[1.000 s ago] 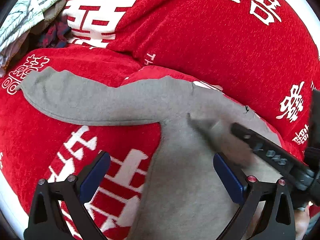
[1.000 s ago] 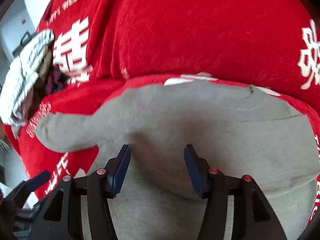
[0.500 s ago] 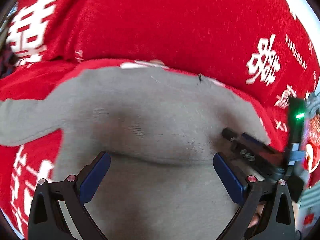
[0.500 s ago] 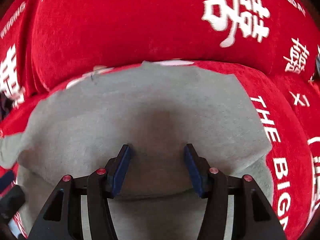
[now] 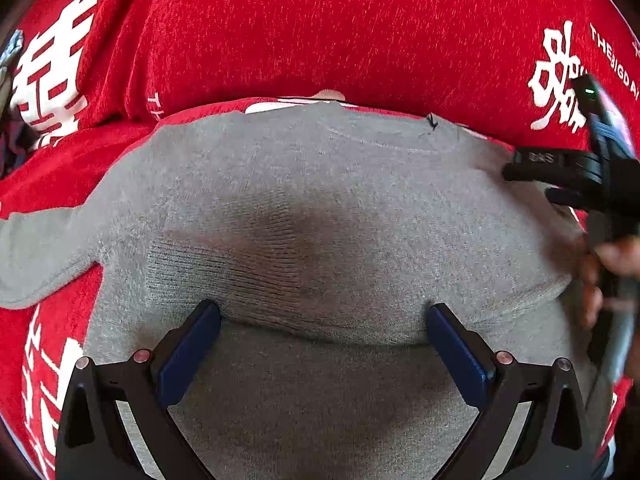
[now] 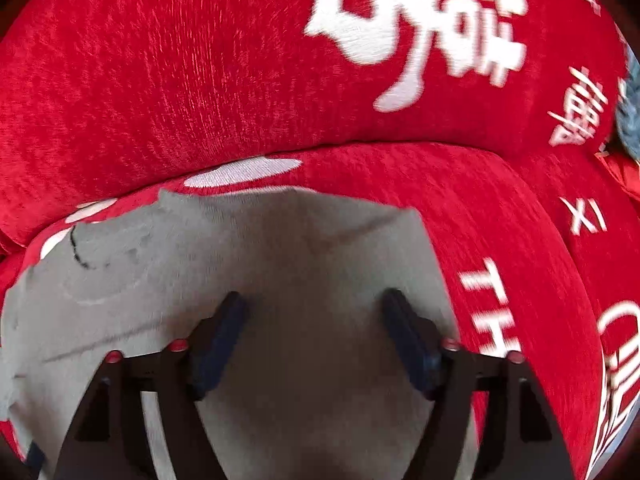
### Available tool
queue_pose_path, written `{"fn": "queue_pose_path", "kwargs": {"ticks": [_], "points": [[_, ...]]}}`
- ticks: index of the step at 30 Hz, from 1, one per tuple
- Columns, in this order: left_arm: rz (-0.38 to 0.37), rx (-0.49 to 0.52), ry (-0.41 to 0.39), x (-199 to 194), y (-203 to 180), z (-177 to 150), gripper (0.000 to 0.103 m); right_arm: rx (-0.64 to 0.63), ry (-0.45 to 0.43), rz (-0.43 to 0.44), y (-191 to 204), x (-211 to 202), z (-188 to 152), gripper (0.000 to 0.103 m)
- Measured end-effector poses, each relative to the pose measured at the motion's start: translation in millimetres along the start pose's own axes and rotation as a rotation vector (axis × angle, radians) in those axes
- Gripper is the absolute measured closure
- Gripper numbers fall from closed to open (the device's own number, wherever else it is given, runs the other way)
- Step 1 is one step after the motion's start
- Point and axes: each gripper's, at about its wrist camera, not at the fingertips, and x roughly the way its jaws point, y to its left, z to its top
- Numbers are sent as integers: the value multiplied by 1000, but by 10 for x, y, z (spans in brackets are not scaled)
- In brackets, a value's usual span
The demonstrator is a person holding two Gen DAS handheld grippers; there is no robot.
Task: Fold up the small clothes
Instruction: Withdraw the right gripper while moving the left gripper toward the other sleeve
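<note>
A grey knit sweater (image 5: 320,208) lies flat on the red seat cushion (image 5: 60,168), one sleeve (image 5: 36,256) stretching off to the left. My left gripper (image 5: 324,312) hovers just over the sweater's folded-over body, open wide, with the fold's edge running between its blue pads (image 5: 192,344) and nothing pinched. In the right wrist view the sweater (image 6: 280,248) shows its right shoulder corner. My right gripper (image 6: 315,298) stands over that corner; its jaws are opening and only flat cloth lies beneath them. From the left wrist view, the right gripper (image 5: 532,176) reaches in at the sweater's right edge.
A red back cushion (image 5: 320,32) with white characters rises right behind the sweater. Other clothes (image 5: 10,92) lie at the far left edge. A hand (image 5: 616,256) holds the right gripper. A blue-grey object (image 6: 628,120) sits at the far right of the sofa.
Both views have swept rightward across the sweater, so the sleeve now sits at the left edge. The right gripper's jaws have spread wider. The left jaws have kept the same width.
</note>
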Motion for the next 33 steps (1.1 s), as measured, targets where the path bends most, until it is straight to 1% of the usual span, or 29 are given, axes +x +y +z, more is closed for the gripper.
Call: {"fn": "queue_pose_path", "kwargs": {"ticks": [2,4,5,7,9,11,13,18,22,25,27,28,30,32,33], "points": [[4,4,-11,1,-13,-17,0,1,10,-12,-7,106,106,22],[2,0,-17,3,-12,-13,0,-5,12,-6,-7,154,148,18],[2,0,-19,3,-14,-14,0,-9,16,-1,-3,176,168,14],[4,1,-21,24,-23,-1,0,-31,27,8,15,192,181,14],[6,0,-22,24,-29,-1,0,-14,27,37,-18,128,138,14],[9,1,-23,23,-36,1,0,9,16,74,-62,8,5,14],[11,1,-22,30,-36,11,0,6,2,78,-85,-112,-171,14],[15,-1,-20,20,-39,13,0,-30,-78,39,-115,-434,-753,14],[26,-2,-5,13,-39,23,0,-81,-112,12,-90,-620,-1011,14],[51,-22,11,-53,-26,15,0,-122,-118,-15,-55,-694,-1116,14],[68,-62,1,-128,21,-48,0,-109,-115,-7,-63,-767,-1130,13],[64,-73,-1,-143,44,-86,0,-100,-119,14,-53,-812,-1138,13],[115,-42,7,-120,38,-144,0,-108,-129,38,22,-868,-1125,13],[111,-27,5,-158,42,-157,0,-156,-111,48,216,-851,-1158,13],[109,-35,8,-187,73,-157,0,-170,-95,60,278,-827,-1181,13]]}}
